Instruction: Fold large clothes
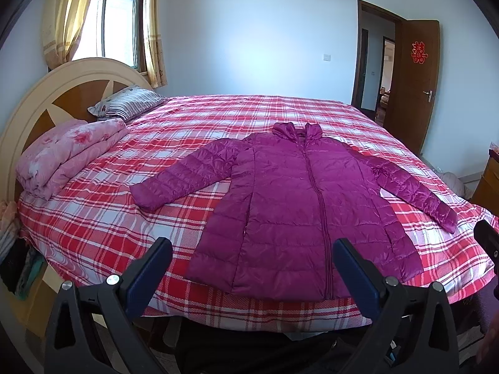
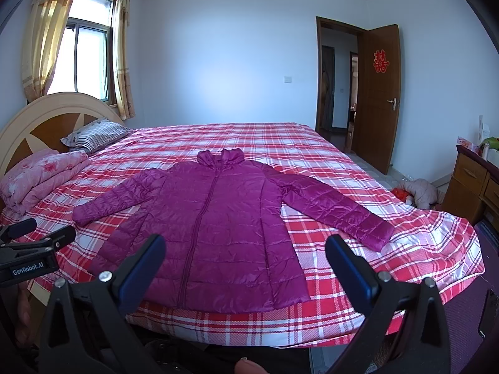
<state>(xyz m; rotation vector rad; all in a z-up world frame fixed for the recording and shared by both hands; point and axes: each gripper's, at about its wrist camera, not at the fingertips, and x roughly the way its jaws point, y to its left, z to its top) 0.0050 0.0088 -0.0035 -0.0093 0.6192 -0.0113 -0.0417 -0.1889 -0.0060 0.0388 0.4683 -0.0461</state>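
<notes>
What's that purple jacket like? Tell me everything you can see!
The purple jacket is a shiny, puffy, quilted coat, likely nylon. It lies flat, front up, on the red plaid bed sheet, zipped shut, collar toward the far wall, hem near the bed's front edge. Both long sleeves spread out sideways. It isn't folded yet. Neither open gripper touches it; only the sheet does.
</notes>
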